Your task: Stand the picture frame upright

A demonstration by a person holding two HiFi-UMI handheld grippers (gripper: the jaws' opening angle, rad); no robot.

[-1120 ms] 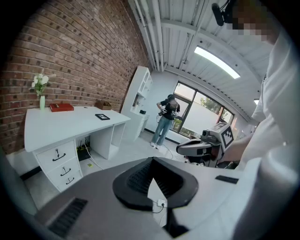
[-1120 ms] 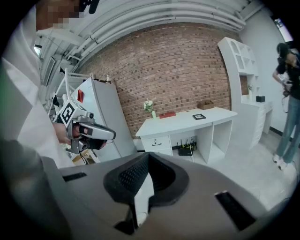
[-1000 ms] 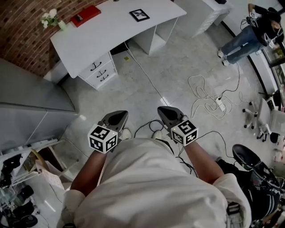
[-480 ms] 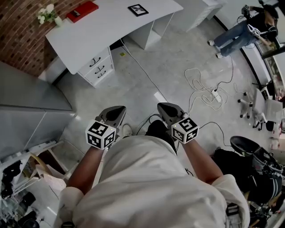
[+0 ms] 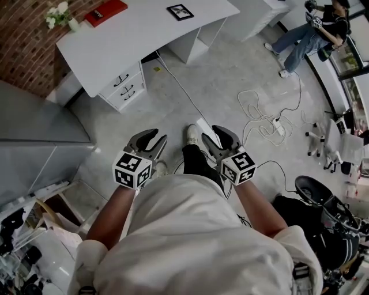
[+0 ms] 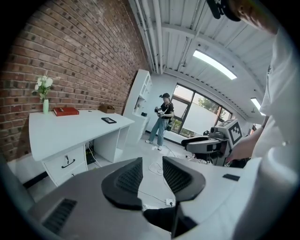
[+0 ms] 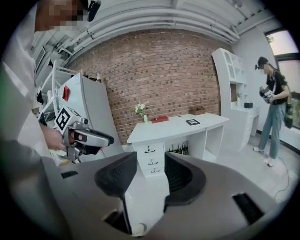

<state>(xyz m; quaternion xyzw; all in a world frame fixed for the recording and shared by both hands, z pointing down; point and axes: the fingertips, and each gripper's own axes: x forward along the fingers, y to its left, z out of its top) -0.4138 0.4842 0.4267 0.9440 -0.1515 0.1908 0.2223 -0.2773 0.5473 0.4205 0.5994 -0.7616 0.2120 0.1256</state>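
Head view, upper left: flower vase (image 5: 60, 16) and red book (image 5: 105, 11) sit on the white surface (image 5: 127, 40) by the brick wall. The picture frame (image 5: 180, 11) lies flat on that same surface, top centre, near its far right end. It's not stood up yet, nothing touching it.

Lower centre-left: left gripper (image 5: 153, 137) is held over the floor. Its fingers (image 6: 126, 180) are apart with only floor and cable seen through the gap; the frame (image 6: 108, 120) is small and far off on the surface. These fingers were together a moment ago and have just been opening.

Between the grippers a shoe (image 5: 192, 135) now shows forward on the floor where before it was tucked under the body. Looks like a step towards the surface.

Centre-right: right gripper (image 5: 214, 135) is the same story. Its fingers (image 7: 117, 180) are apart, nothing between them, just opened from shut. The frame (image 7: 192, 122) is visible beyond, on the surface past the drawers.

Right side: loose cables (image 5: 265, 121) on the floor, another person (image 5: 305, 31) standing upper right, not involved.

Judgement: approach stage only. Both grippers are pre-opened and well apart from the frame. The walk-up is still to do, then getting under or pinching an edge of the flat frame.
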